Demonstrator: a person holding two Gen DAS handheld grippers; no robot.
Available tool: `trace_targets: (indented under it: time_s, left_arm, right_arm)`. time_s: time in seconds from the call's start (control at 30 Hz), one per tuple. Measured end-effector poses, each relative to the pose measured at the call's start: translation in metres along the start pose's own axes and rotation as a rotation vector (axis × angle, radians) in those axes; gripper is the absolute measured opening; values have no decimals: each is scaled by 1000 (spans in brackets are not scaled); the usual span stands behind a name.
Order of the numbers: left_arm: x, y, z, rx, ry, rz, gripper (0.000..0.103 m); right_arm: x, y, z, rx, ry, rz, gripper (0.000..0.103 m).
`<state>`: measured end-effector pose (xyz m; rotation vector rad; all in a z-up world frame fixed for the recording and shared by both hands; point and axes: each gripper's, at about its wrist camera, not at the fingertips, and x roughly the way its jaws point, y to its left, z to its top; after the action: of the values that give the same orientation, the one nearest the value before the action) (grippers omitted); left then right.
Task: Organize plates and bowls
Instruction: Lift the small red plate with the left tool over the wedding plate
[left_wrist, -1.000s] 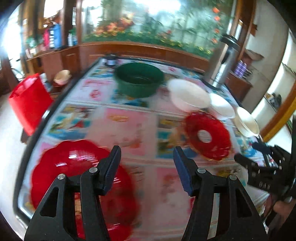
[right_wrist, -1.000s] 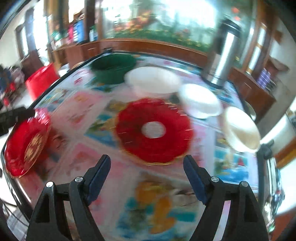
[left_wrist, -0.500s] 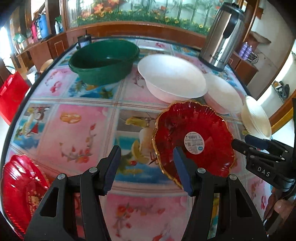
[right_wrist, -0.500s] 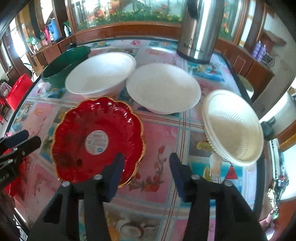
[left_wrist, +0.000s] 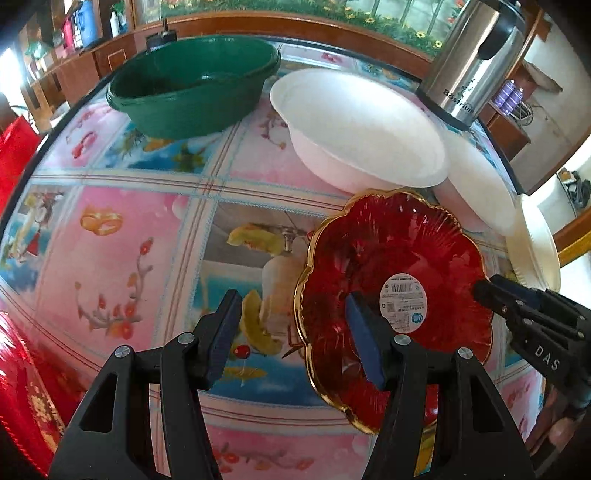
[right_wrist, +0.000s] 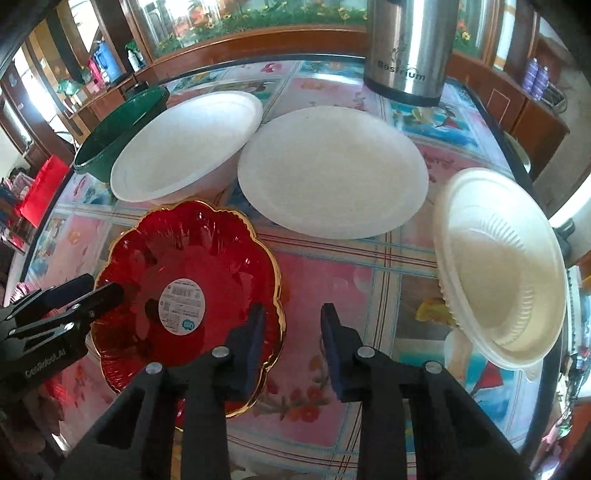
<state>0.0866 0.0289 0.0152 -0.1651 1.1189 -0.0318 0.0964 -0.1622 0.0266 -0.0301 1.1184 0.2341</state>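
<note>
Black plastic tool (left_wrist: 291, 332), blue pads (left_wrist: 364, 345), silver screws.

Steel urn (right_wrist: 406, 48), top of right wrist frame: "Bostrium" (middle letters unclear). Right gripper (left_wrist: 517, 306), right edge of left wrist frame: "DAS". Left gripper (right_wrist: 85, 295), lower left of right wrist frame: "GenRobot.AI", faint. Red plate (right_wrist: 192, 258) round sticker: barcode, print unreadable.

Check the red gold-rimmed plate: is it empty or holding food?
Empty. The red plate holds no food; only a round white barcode sticker sits at its centre.
</note>
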Motion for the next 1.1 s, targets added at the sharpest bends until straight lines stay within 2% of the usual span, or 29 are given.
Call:
trace_targets:
  time_s: [0.03,0.1,0.13,0.17,0.2,0.47,0.73,1.1]
  left_arm:
    - [2,-1,0,6,2,-5,59]
    - [4,-5,-1,28,-12,10,57]
    - [5,-7,-2,35,-12,18,43]
    - [4,-9,-2,51,-18,22,35]
    - [5,-12,-3,61,-7,-4,27]
    - [-2,-1,-5,35,15,-38,27]
    - [-38,13,-14,34,-14,-61,27]
    - [-91,52,-35,-1,-60,-85,27]
  right_arm:
    - [1,0,1,1,2,7,24]
    - [0,3,0,-2,0,25,9]
    - [-1,5,-1,-11,-1,20,9]
    - [-1,8,-1,-26,-5,9,9]
    - [-1,10,-1,-37,-4,6,9]
    - [-13,19,-11,-59,-28,6,9]
    - [-34,40,-19,-88,-55,4,9]
    - [-63,82,-24,-147,-71,27,9]
